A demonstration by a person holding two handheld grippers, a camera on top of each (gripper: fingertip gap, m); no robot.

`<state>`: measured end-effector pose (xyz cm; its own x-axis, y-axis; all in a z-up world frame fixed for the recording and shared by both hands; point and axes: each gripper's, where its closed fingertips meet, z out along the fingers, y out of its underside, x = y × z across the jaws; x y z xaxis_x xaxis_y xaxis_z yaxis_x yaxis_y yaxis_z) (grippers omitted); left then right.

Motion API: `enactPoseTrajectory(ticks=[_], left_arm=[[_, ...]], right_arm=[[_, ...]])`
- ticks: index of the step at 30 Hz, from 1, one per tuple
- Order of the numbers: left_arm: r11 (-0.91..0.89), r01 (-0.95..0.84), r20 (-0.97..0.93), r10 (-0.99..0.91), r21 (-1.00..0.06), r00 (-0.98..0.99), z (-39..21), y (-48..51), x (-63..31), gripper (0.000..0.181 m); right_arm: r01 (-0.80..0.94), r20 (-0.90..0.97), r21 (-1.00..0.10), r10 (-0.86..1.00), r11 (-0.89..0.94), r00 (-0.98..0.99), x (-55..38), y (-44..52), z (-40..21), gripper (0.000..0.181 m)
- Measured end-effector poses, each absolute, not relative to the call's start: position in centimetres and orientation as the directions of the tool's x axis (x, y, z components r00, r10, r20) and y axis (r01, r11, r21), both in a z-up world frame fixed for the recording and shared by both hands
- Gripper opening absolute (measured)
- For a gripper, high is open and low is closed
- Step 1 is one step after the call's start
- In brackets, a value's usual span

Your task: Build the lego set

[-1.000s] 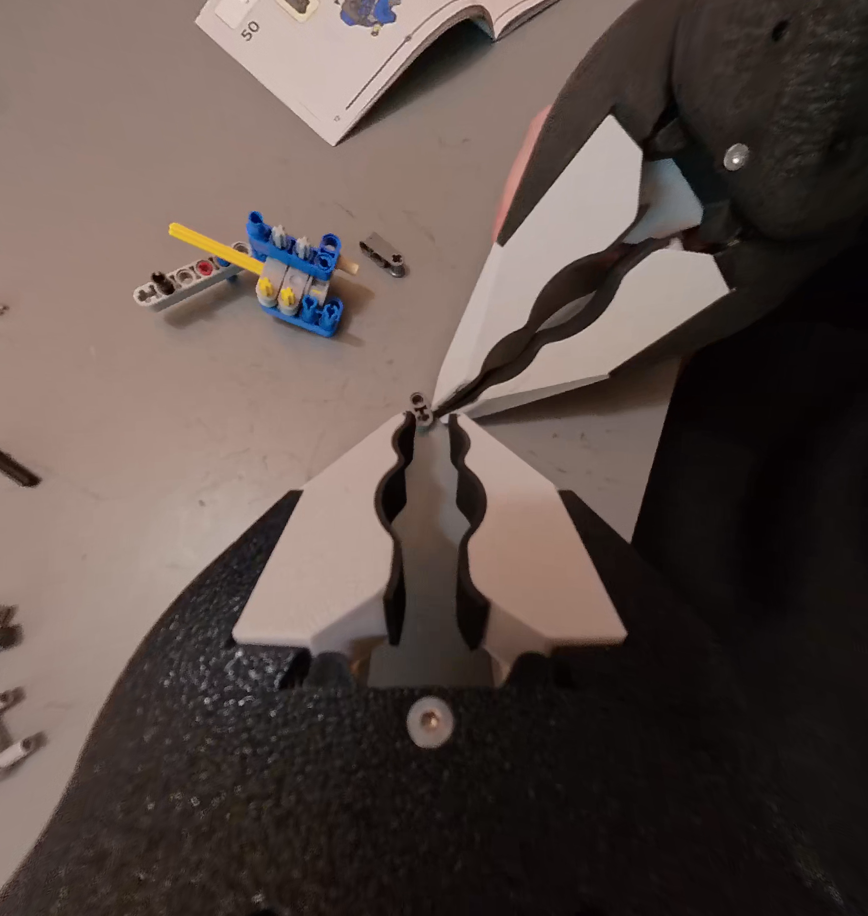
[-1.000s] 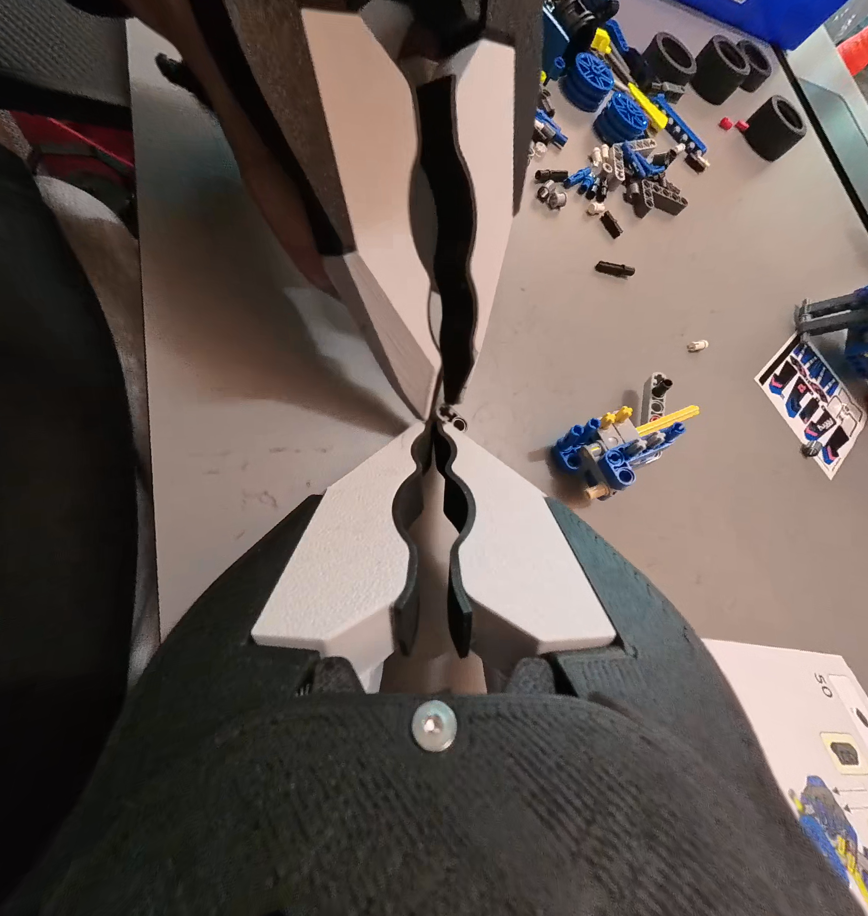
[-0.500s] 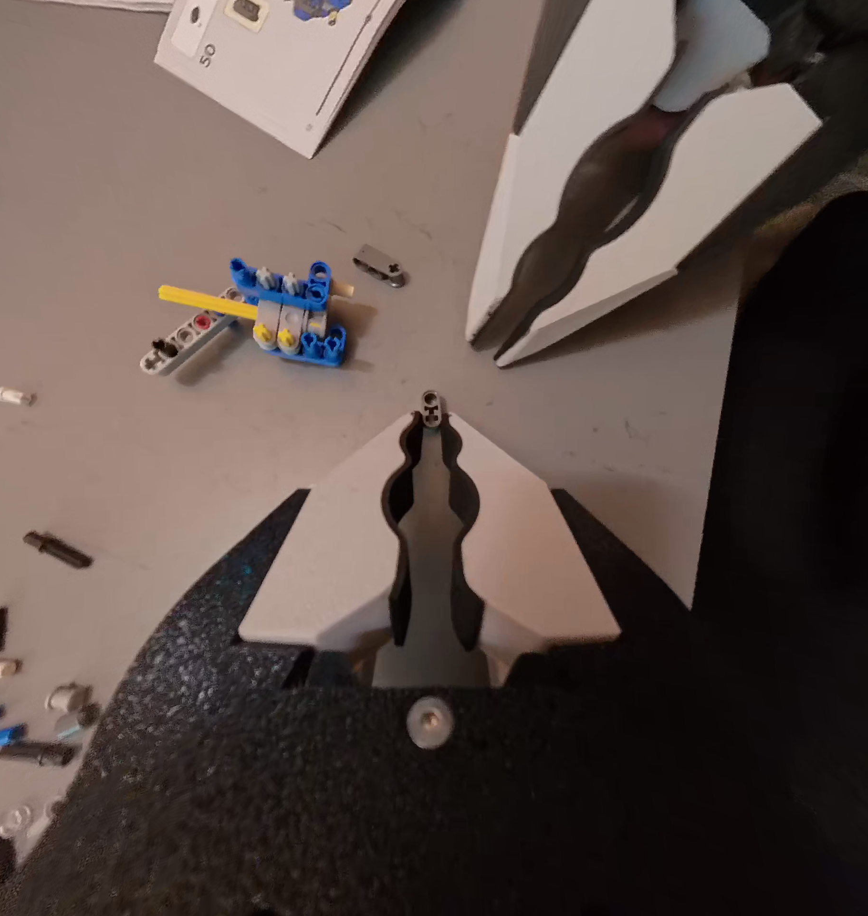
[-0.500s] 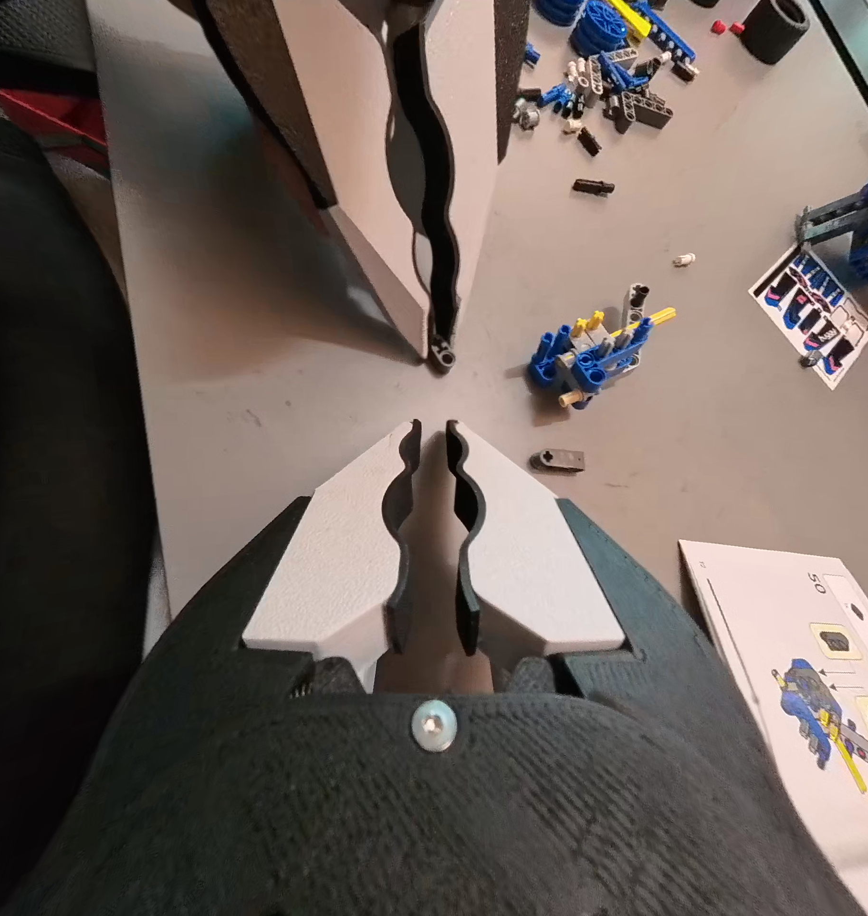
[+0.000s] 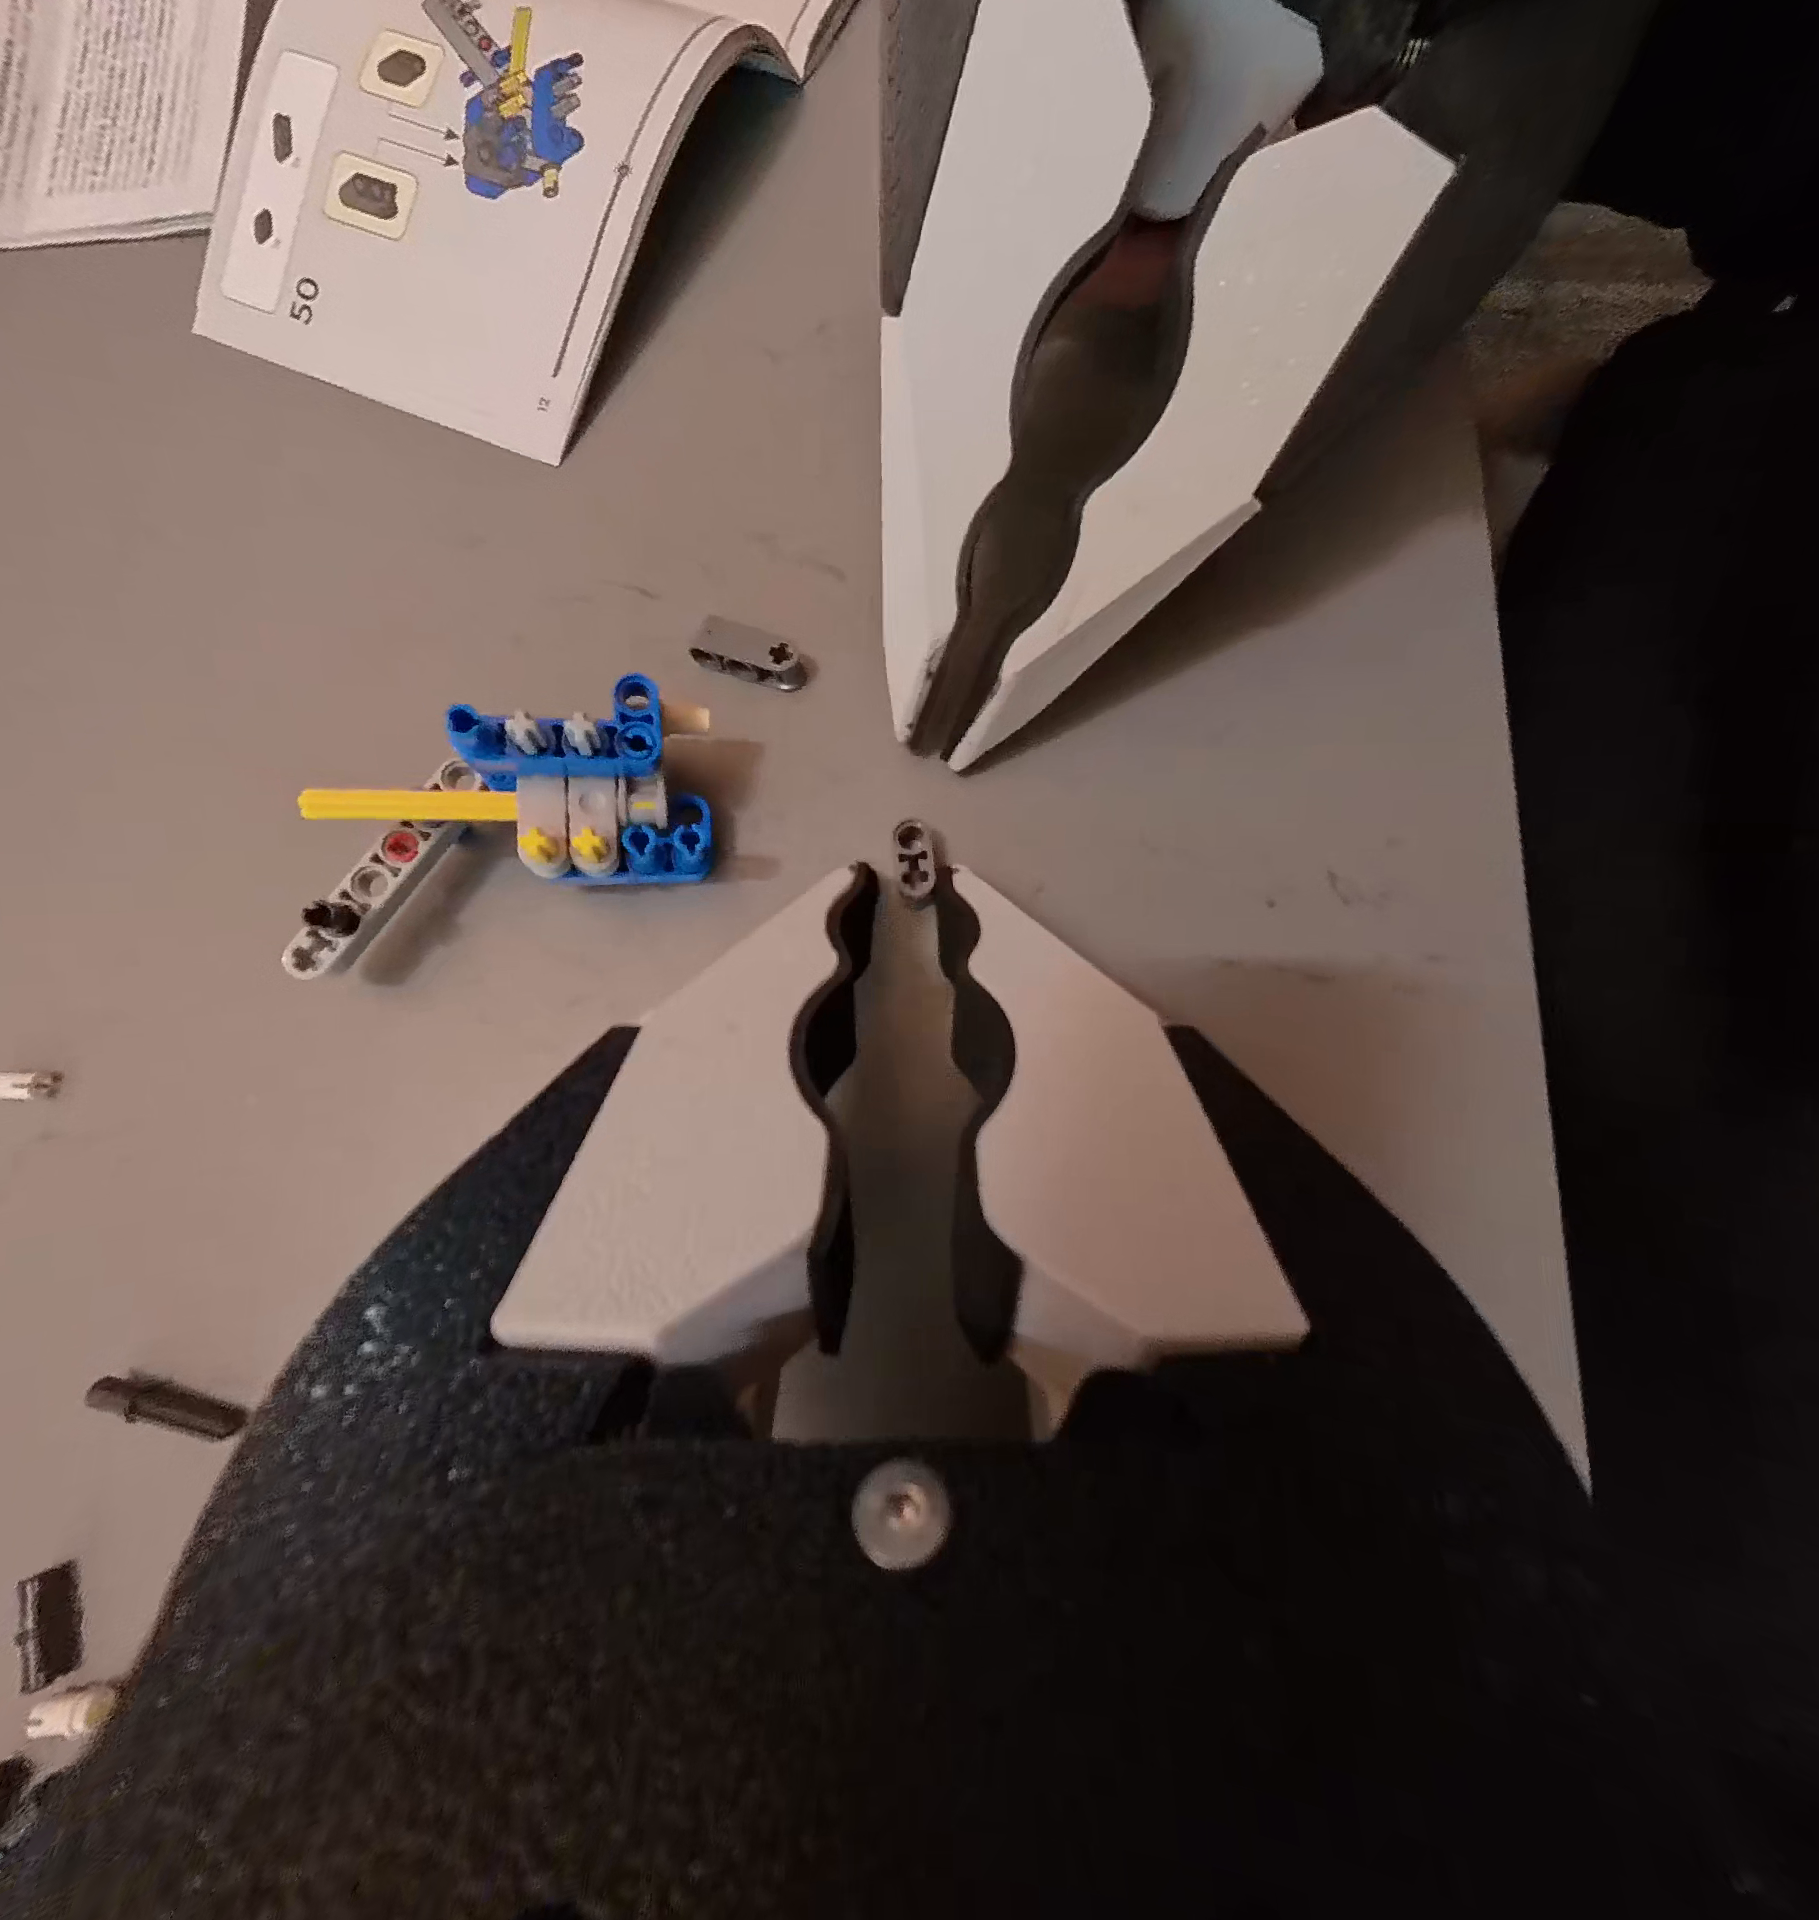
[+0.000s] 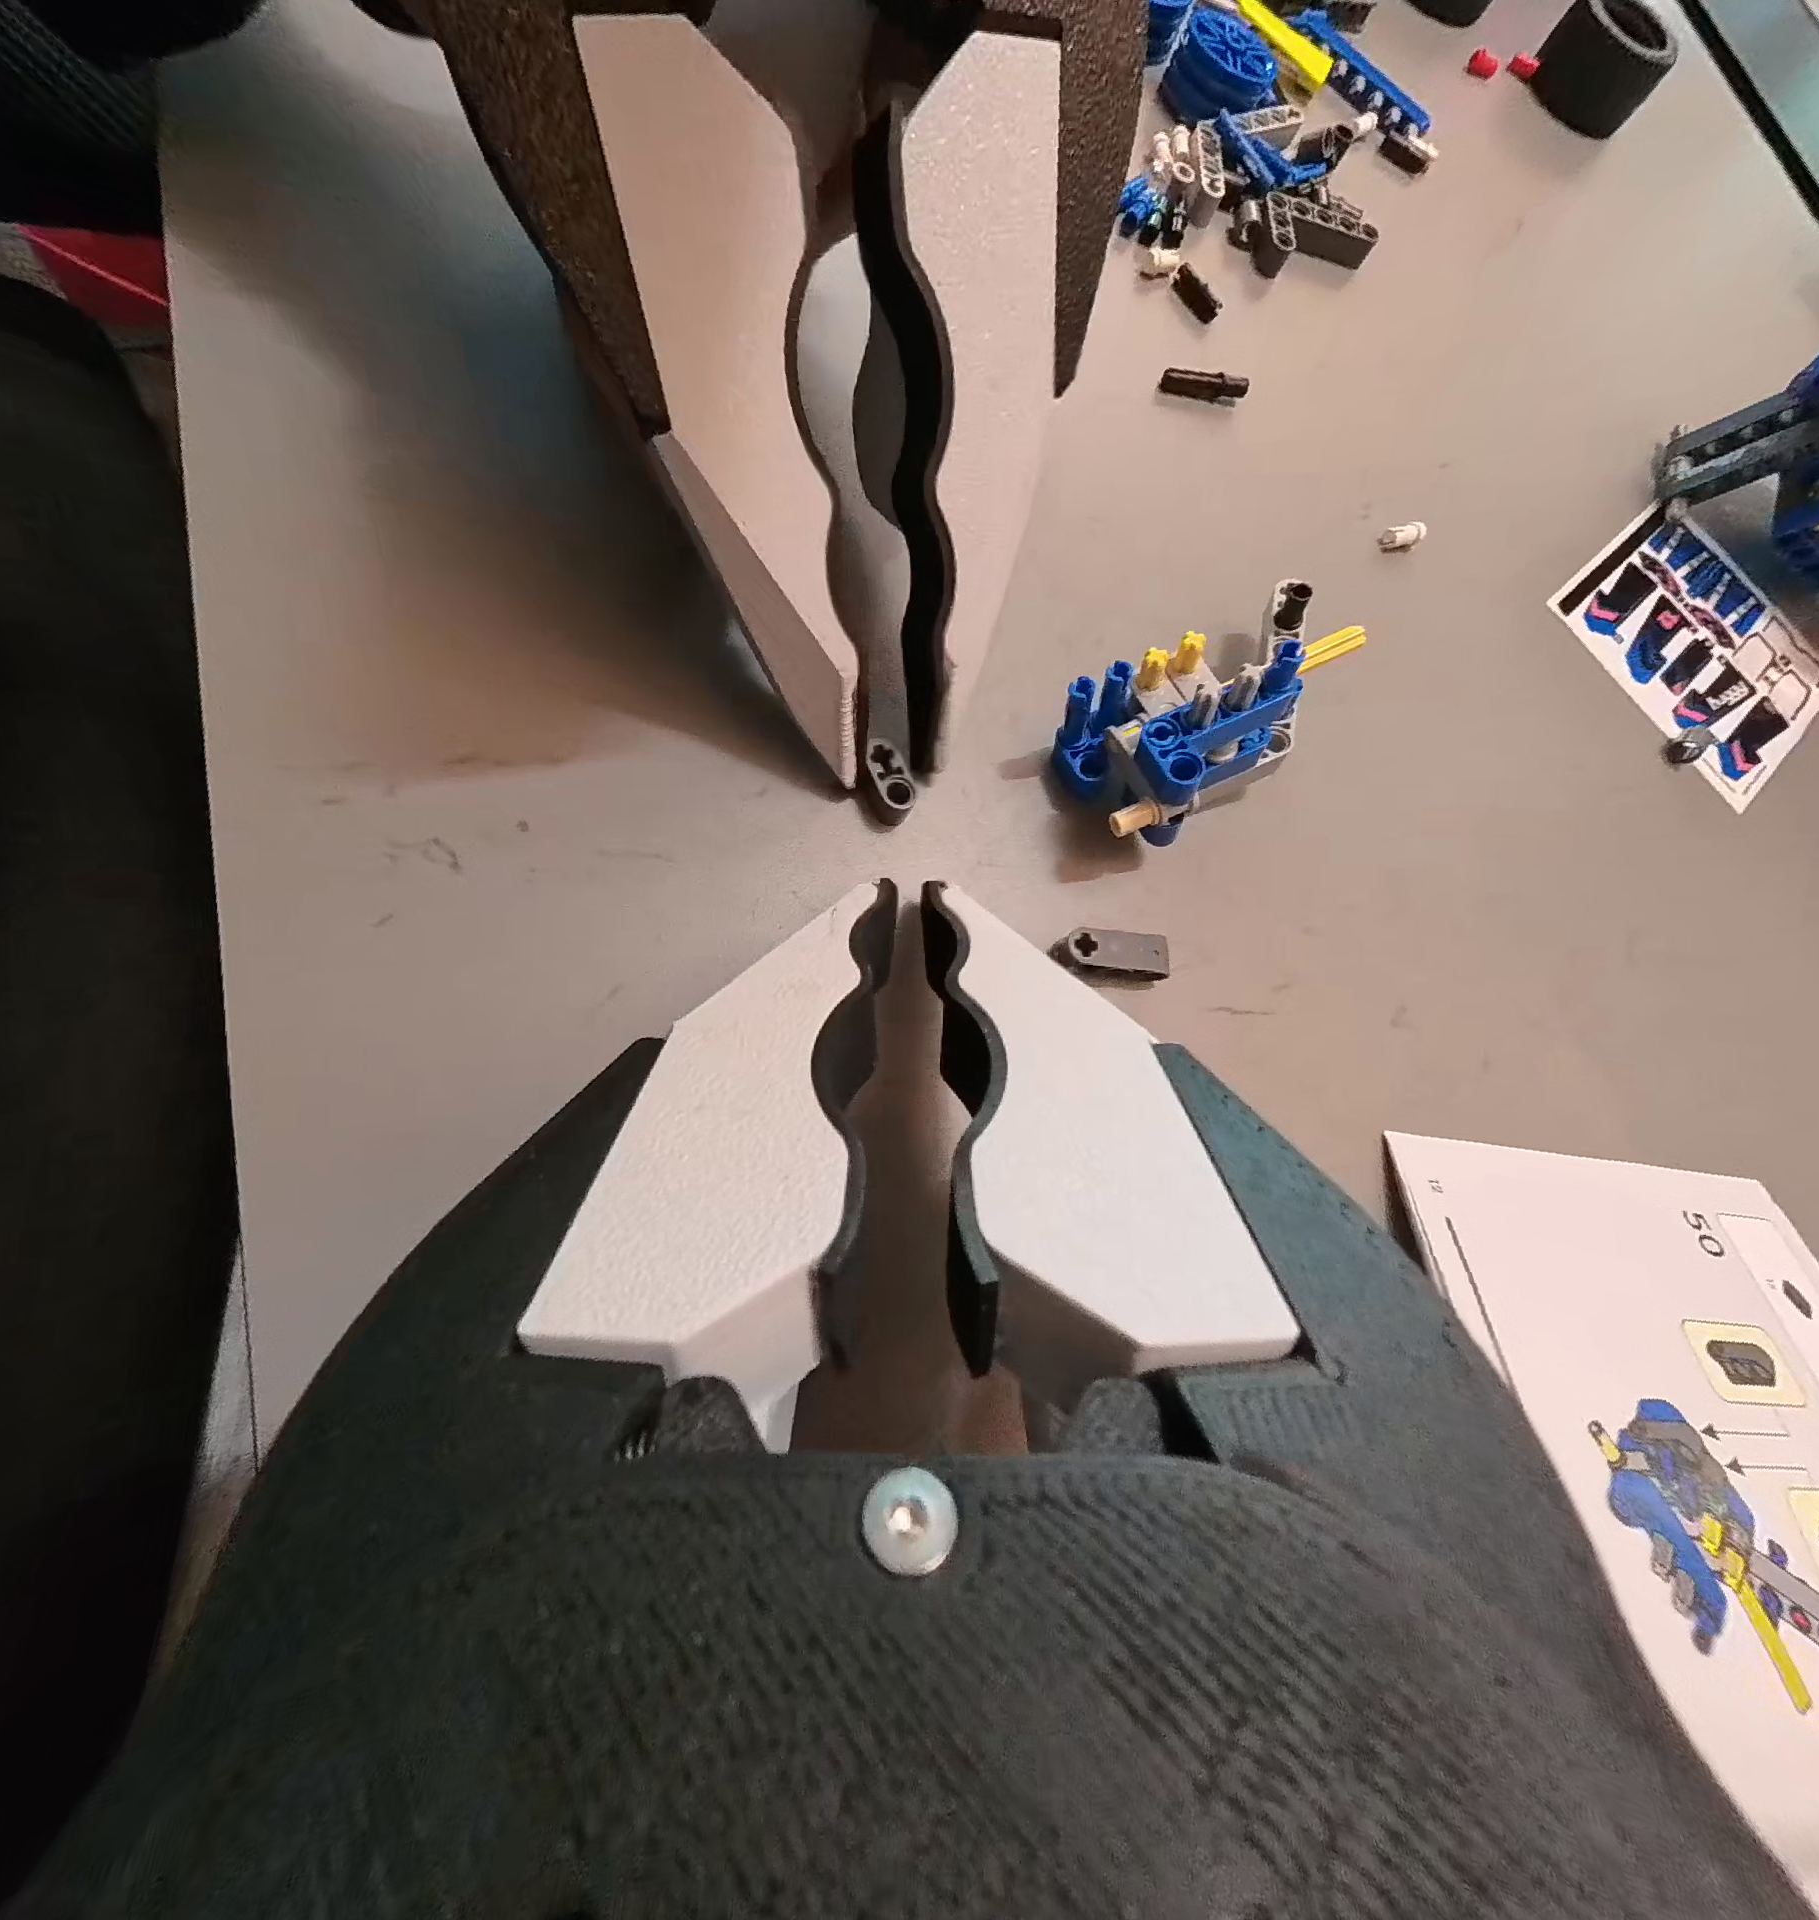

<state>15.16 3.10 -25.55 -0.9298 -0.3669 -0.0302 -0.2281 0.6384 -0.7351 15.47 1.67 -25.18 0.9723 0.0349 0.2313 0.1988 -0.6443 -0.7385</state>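
Pinching small grey connector (image 5: 915, 862), left gripper (image 5: 905, 883) (right gripper (image 6: 907, 891) slightly parted, empty).

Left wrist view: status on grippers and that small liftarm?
Left gripper: dark grey two-hole liftarm at its tips, grip unclear. Right gripper: slightly open, empty. Blue sub-assembly lies clear to the side.

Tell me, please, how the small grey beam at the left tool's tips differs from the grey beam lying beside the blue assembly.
The beam at the tips sits in the left tool, clamped or not I cannot tell; the loose beam lies free on the table beside the blue assembly. The beam at the tips looks shorter, the loose beam longer. Both are dark grey with a cross-shaped hole at one end.
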Motion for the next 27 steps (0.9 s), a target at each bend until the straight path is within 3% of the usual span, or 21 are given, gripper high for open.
enactPoseTrajectory(ticks=[14, 27], left_arm=[[0.635, -0.245, 0.002, -0.358, -0.733, -0.934, -25.53, 2.89, 14.71, 0.018], [0.659, -0.230, -0.018, -0.346, -0.716, -0.938, -25.54, 2.58, 14.78, 0.004]], right_arm=[[0.177, 0.205, -0.741, 0.033, -0.647, 0.978, 15.53, 1.66, -25.21, 0.005], [0.185, 0.213, -0.740, 0.036, -0.646, 0.976, 15.47, 1.65, -25.19, 0.004]])
